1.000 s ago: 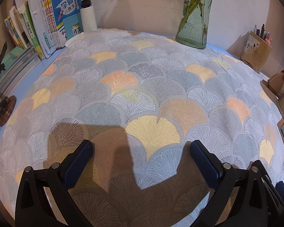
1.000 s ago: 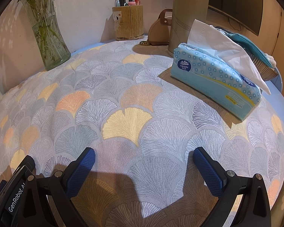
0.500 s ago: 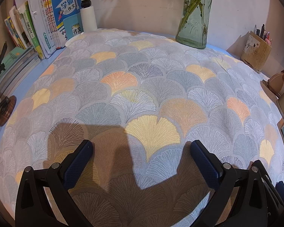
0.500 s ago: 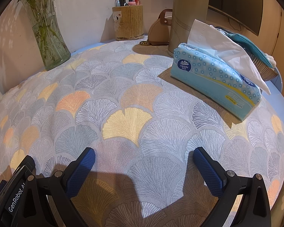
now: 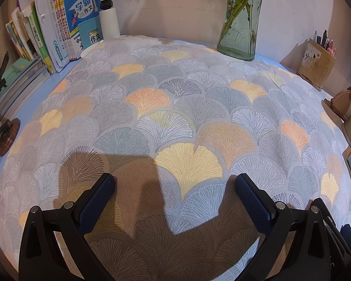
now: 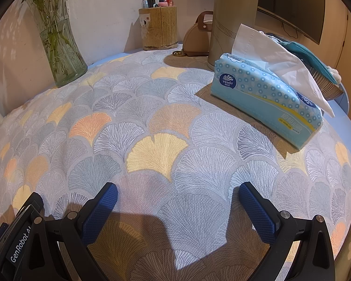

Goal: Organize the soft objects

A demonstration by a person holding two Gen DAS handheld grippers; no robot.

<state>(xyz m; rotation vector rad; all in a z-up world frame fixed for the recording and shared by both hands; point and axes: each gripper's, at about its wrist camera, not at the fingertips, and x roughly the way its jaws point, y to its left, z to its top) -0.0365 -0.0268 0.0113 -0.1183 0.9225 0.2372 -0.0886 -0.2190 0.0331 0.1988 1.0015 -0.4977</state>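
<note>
Since both grippers hover empty, left gripper (image 5: 173, 187) and right gripper (image 6: 176, 197) fingers wide apart, go for the cloth (image 6: 152, 121) spread flat beside the tissue pack (image 6: 264, 104): pinch one edge low, lift slowly, avoid snagging the vase (image 5: 239, 18).

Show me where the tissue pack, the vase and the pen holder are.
tissue pack (image 6: 264, 98), right wrist view, on its blue patterned side.
vase (image 5: 239, 30), left wrist view, on its glass body.
pen holder (image 6: 160, 27), right wrist view, on its wooden front.

A blue table (image 5: 28, 98) carries a ginkgo-patterned cloth (image 5: 175, 107).
</note>
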